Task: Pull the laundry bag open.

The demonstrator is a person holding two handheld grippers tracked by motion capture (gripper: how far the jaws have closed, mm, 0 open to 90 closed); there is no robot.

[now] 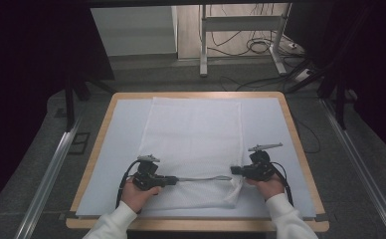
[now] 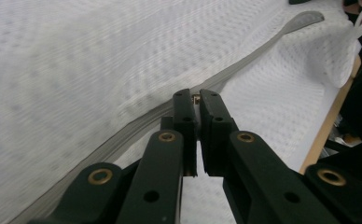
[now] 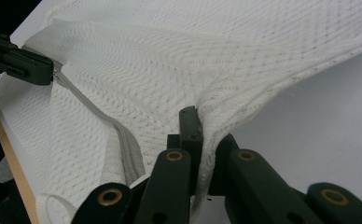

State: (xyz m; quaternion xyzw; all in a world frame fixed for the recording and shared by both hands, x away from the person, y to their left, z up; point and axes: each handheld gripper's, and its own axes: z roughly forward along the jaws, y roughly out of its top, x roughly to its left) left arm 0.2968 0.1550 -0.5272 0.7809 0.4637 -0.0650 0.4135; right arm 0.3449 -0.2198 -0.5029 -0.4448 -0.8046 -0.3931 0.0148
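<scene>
One white mesh laundry bag [image 1: 191,144], open-weave netting, rectangular, lies flat at the centre of the high view on a pale mat [image 1: 290,119] over a wood-edged table [image 1: 99,144]. One grey zipper [image 1: 201,178] runs across its lower end, a straight toothed band. Two black two-jaw grippers: left gripper [image 2: 198,100], lower left of the bag, jaws pinched on the small metal zipper pull [image 2: 197,98]; right gripper [image 3: 202,126], lower right, jaws clamped on the bag's mesh edge. One white fabric loop [image 3: 53,205] hangs at the bag's corner.
</scene>
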